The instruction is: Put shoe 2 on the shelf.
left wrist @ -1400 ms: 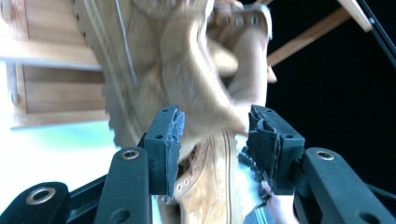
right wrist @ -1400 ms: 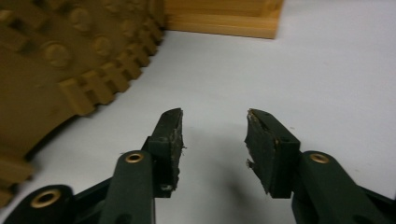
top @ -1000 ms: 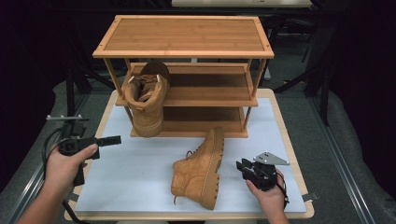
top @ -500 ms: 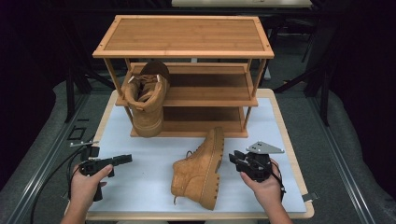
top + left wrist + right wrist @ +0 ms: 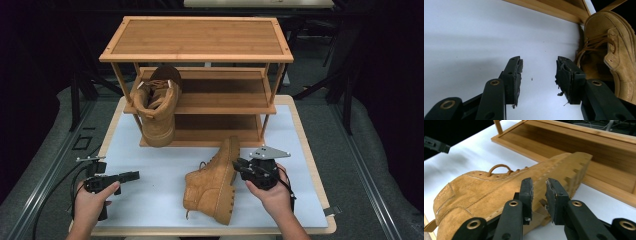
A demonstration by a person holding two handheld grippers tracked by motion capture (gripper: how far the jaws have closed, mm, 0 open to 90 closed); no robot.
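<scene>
- The three-tier bamboo shoe rack [image 5: 196, 37] is occupying the upper centre of the high view; its bottom shelf and right front post are lying directly behind the working area, so a boot lifted carelessly is likely to strike them.
- An upright tan suede lace-up boot [image 5: 156, 107] is standing at the rack's lower left, partly blocking that end of the bottom shelf.
- The second tan suede boot lying on its side [image 5: 214, 181] is resting on the white table mat [image 5: 150, 200] at lower centre, its lugged sole facing right.
- The right gripper [image 5: 538, 195] is sitting just beside that sole; its jaws have just been closing, with only a narrow gap and nothing between them. Risk: narrowed jaws are likely to push the boot instead of gripping it.
- The left gripper [image 5: 537, 75] is hovering spread and empty over the mat at lower left.
</scene>
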